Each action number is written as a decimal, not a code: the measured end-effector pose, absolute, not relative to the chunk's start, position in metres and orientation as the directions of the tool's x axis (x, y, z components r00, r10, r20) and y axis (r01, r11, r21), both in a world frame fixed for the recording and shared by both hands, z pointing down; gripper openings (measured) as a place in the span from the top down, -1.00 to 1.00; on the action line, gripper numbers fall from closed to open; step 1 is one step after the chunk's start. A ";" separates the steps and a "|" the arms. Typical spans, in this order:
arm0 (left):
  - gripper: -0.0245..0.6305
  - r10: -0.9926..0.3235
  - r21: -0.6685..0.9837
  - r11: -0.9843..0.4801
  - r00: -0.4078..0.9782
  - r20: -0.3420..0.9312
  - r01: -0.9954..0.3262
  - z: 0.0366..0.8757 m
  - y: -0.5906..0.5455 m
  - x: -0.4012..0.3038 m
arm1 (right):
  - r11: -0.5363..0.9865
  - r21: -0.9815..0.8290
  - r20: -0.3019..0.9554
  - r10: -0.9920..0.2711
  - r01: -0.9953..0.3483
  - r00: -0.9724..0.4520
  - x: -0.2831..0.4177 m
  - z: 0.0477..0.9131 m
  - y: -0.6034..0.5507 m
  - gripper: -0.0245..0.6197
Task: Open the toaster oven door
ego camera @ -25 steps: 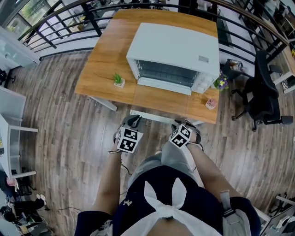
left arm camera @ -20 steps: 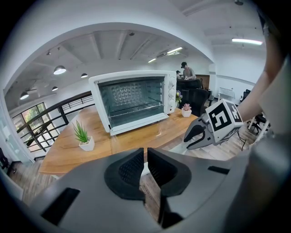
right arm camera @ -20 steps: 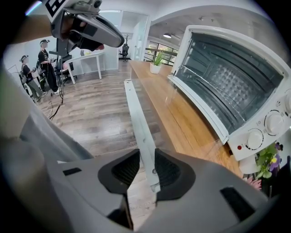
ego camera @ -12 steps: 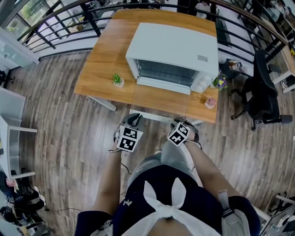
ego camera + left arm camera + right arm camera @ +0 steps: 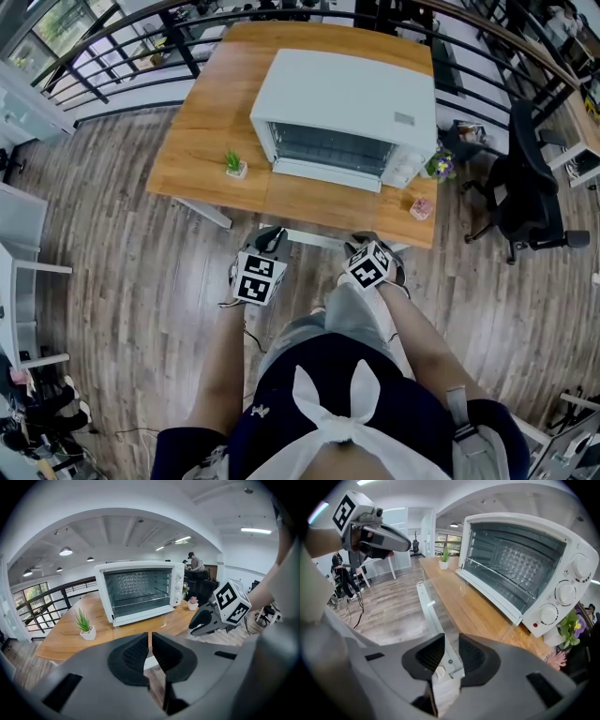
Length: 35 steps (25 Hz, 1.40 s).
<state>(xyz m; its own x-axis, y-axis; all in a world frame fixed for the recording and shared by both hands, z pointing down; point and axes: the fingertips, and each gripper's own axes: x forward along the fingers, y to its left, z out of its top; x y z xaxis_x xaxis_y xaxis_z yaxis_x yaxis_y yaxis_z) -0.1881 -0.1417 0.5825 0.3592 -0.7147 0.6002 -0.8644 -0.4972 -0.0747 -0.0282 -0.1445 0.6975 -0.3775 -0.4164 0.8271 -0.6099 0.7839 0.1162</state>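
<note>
Wooden surface (image 5: 202, 141) ahead of tongs | white toaster oven (image 5: 347, 94) on it, glass door (image 5: 440, 597) seemingly already lowered flat, opening likely done | right tongs (image 5: 451, 641) edged nearer, closing, gripping nothing | left tongs (image 5: 150, 637) clenched, empty

It was an open-plan office. A black swivel chair (image 5: 527, 192) stood on a wood-plank floor (image 5: 141, 281) near white desks (image 5: 21, 220). A dark railing (image 5: 122, 56) ran behind the wooden tabletop (image 5: 211, 131). Ceiling lights (image 5: 65, 551) hung from an exposed white ceiling, and a person (image 5: 196, 563) was at a far workstation.
</note>
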 end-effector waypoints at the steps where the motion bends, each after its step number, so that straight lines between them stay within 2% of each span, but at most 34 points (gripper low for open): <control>1: 0.80 -0.720 -0.066 -0.492 0.363 0.591 -0.868 0.580 -0.143 -0.188 | 0.778 0.116 0.818 -0.427 -0.617 -0.385 -0.029 0.692 -0.146 0.62; 15: 0.83 -0.792 0.059 -0.434 0.412 0.450 -0.899 0.536 -0.152 -0.173 | 0.691 0.025 0.619 -0.578 -0.722 -0.532 -0.049 0.597 -0.159 0.73; 24: 0.83 -0.829 0.100 -0.406 0.412 0.378 -0.908 0.515 -0.147 -0.163 | 0.657 0.041 0.508 -0.662 -0.753 -0.551 -0.050 0.546 -0.149 0.90; 35: 0.83 -0.827 0.109 -0.449 0.459 0.325 -0.887 0.495 -0.134 -0.131 | 0.655 0.052 0.406 -0.704 -0.754 -0.583 -0.054 0.505 -0.132 0.91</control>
